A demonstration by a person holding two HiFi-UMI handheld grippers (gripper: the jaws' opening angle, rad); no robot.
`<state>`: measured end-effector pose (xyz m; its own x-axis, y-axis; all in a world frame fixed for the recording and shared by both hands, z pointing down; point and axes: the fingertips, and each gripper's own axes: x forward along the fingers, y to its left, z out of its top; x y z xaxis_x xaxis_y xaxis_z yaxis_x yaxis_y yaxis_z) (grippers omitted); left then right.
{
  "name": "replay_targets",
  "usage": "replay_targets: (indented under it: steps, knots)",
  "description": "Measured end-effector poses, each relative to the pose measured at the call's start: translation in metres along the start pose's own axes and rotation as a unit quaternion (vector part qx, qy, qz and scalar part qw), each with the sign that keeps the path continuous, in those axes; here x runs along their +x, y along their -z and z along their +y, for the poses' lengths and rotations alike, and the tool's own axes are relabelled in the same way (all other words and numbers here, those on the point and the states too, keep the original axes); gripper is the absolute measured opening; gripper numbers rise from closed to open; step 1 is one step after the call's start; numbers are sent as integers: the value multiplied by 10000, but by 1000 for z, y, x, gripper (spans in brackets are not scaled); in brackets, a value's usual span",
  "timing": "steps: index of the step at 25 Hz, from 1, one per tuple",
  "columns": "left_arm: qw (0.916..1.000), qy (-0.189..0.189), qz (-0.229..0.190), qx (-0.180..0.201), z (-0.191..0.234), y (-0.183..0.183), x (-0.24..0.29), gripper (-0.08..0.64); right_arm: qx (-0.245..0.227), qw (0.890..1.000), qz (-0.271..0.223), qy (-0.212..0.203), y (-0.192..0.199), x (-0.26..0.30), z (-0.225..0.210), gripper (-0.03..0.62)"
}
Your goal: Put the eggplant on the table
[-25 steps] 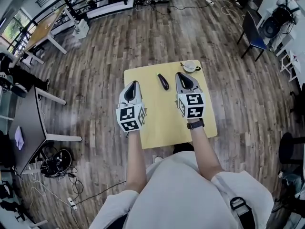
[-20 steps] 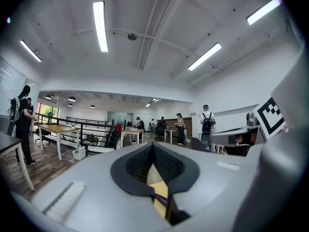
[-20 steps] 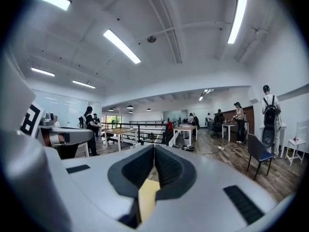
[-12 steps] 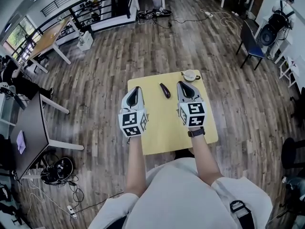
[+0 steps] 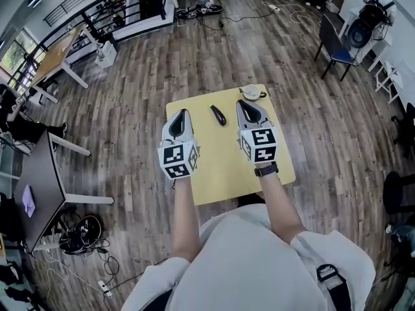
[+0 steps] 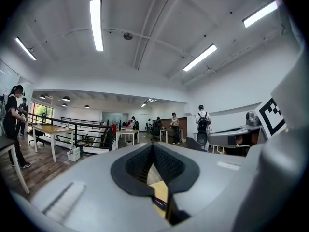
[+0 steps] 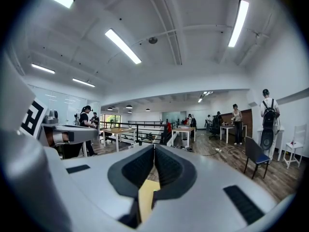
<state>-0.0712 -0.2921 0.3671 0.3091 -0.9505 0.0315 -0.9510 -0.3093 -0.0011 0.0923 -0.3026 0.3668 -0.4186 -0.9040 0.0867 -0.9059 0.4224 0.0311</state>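
Dark purple eggplant [image 5: 218, 115], yellow table [image 5: 220, 170], brown wood-plank floor [image 5: 142, 63]

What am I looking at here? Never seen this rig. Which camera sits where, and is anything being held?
There is no robot arm here. A person holds a two-jaw gripper in each hand: the left gripper and the right gripper. The cubes with square markers are part of the grippers. The head view comes from a camera on the person's head, looking steeply down. The two gripper views come from cameras riding on the grippers, looking along their jaws into the room. On the yellow table a dark eggplant lies between the grippers, and a small white dish sits near the far right corner. Both pairs of jaws are together with nothing between them, so nothing is held.
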Motion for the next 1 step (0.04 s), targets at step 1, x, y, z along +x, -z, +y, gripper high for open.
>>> replay_targets:
  steps: [1]
  knots:
    - [10000, -10, -18, -7, 2, 0, 4, 10, -22, 10000, -10, -19, -1, 4, -1, 14]
